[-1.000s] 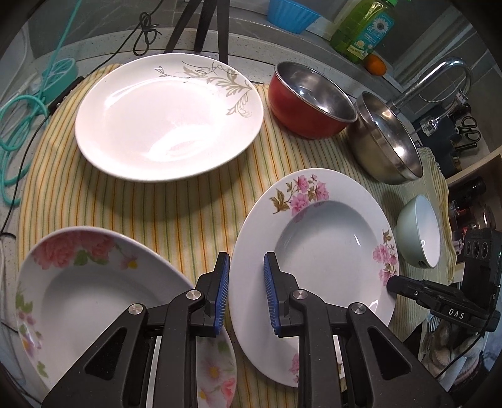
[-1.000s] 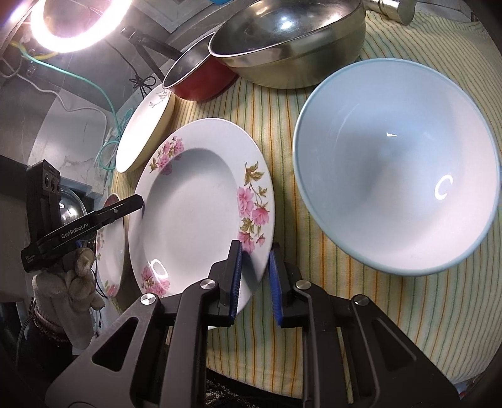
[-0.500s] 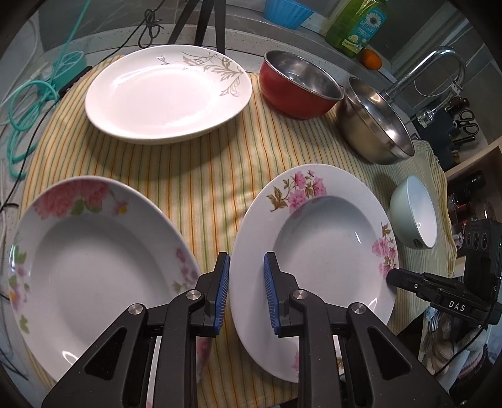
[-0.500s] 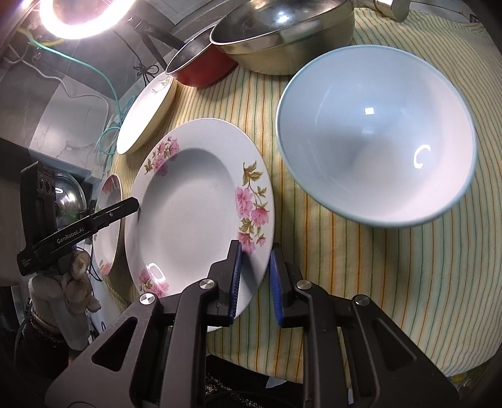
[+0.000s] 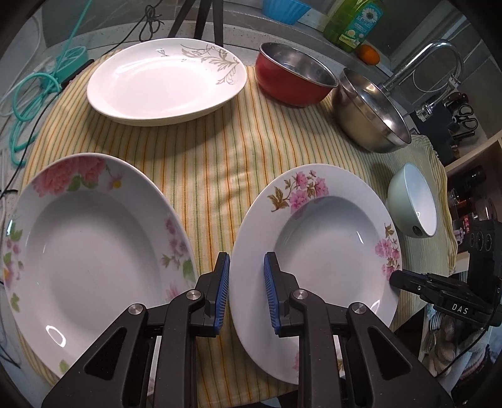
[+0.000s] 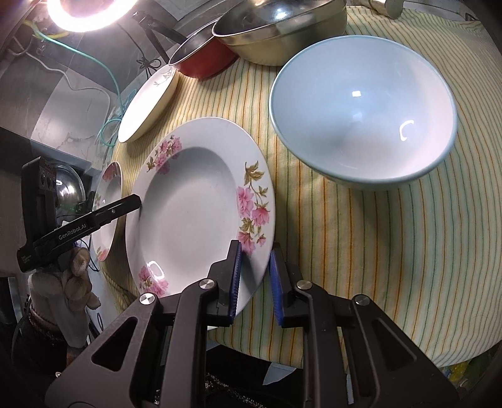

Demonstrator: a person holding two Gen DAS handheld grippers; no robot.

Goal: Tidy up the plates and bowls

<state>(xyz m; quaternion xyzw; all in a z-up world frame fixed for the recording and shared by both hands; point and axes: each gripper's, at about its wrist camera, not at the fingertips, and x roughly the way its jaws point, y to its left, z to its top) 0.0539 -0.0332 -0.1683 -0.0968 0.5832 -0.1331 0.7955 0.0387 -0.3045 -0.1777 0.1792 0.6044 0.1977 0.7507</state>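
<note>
A white deep plate with small pink flowers (image 5: pixel 313 244) hangs between both grippers, over the front edge of the striped cloth (image 5: pixel 219 157). My left gripper (image 5: pixel 246 279) is shut on its left rim. In the right wrist view my right gripper (image 6: pixel 254 270) is shut on the opposite rim of the same plate (image 6: pixel 188 201). A rose-patterned plate (image 5: pixel 88 244) lies to the left. A white plate with beige leaves (image 5: pixel 163 81) lies at the back. A light blue bowl (image 6: pixel 360 125) stands to the right of the held plate.
A red bowl (image 5: pixel 291 81) and a steel bowl (image 5: pixel 370 116) stand at the back right, near a faucet (image 5: pixel 439 53). A detergent bottle (image 5: pixel 351 22) and a blue tub (image 5: pixel 282 9) are behind them. Teal cable (image 5: pixel 31 100) lies at the left. A gloved hand (image 6: pixel 69 276) holds the left gripper.
The held plate has moved with both grippers away from the rose plate, which now lies wholly left of my left gripper. The blue bowl looks smaller and farther away in the right wrist view.
</note>
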